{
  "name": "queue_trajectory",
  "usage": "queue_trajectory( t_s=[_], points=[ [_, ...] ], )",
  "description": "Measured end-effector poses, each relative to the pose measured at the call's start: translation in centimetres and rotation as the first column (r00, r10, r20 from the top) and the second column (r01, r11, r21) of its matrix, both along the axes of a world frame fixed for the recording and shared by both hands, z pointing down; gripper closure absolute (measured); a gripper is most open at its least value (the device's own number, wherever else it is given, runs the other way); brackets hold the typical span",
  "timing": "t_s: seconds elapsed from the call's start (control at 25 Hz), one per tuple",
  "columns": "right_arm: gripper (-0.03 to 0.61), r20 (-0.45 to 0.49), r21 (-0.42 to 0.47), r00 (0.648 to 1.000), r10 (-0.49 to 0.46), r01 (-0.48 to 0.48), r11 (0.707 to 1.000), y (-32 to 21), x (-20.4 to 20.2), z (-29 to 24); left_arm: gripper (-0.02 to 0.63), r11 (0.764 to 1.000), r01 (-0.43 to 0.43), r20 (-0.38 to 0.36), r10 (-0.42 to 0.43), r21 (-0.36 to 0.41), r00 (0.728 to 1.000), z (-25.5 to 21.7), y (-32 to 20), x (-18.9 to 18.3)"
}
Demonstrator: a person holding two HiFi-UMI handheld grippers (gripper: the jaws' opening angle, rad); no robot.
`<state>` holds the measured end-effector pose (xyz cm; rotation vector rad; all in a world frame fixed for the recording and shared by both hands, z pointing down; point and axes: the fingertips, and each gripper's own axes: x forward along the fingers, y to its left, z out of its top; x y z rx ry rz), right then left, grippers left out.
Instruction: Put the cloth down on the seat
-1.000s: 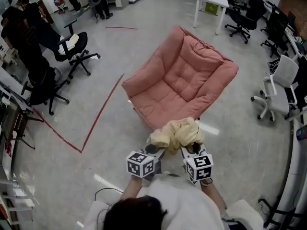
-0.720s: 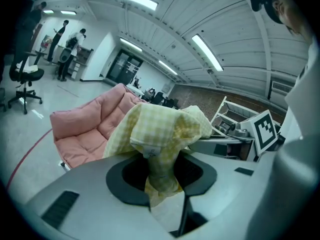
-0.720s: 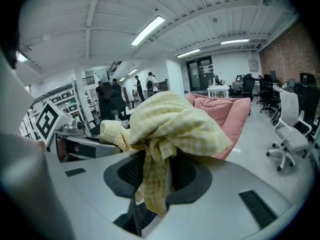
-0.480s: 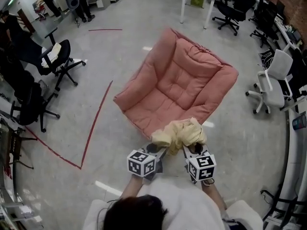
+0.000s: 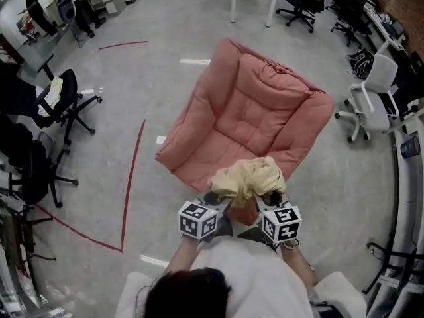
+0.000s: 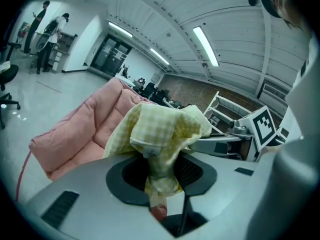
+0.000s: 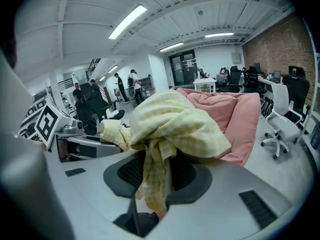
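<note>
Grey floor (image 5: 99, 151) spreads around a pink padded seat (image 5: 252, 118) in the head view, with office chairs (image 5: 371, 105) well apart from it. The yellow checked cloth (image 5: 248, 177) hangs bunched between the left gripper (image 5: 213, 199) and the right gripper (image 5: 268, 197), just over the seat's near front edge and not yet above its cushion. By that, the step in hand looks like the carry to the seat, with nothing laid down so far.

From the left gripper view, the jaws are clamped on a twisted gather of the cloth (image 6: 159, 134), the rest mounding above them. The seat (image 6: 75, 129) lies beyond, off to one side. It is a narrow hold, so a sideways tug could probably pull the fabric free.

From the right gripper view, the jaws likewise pinch a hanging fold of the cloth (image 7: 170, 124), with the seat's padded side (image 7: 235, 114) behind it.

To do this well, both grippers should likely travel together toward the seat's middle, keeping the same gap so neither drags fabric from the other. They should then lower until the bundle rests on the cushion before letting go. Releasing at the seat's front edge risks the cloth sliding off onto the floor.
</note>
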<state>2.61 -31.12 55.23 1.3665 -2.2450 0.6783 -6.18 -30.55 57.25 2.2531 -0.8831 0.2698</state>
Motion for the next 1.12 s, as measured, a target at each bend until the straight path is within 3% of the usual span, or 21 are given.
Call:
queue_trajectory(
  t_s=[0.52, 0.76, 1.12],
  points=[
    [0.442, 0.005, -0.180, 1.000, -0.021, 0.022, 0.983, -10.8, -1.6, 9.2, 0.469, 0.986, 0.082, 0.049, -0.076, -0.145, 0.996, 8.6, -10.5, -1.4],
    [0.425, -0.004, -0.367, 0.999, -0.049, 0.044, 0.929, -15.5, -2.2, 18.5, 0.469, 0.948, 0.154, 0.099, -0.132, -0.279, 0.986, 17.5, -14.9, -1.9],
    [0.403, -0.012, -0.513, 0.996, -0.089, 0.070, 0.855, -18.4, -3.6, 33.4, 0.469, 0.896, 0.199, 0.150, -0.151, -0.396, 0.977, 31.7, -17.4, -2.6]
  ],
)
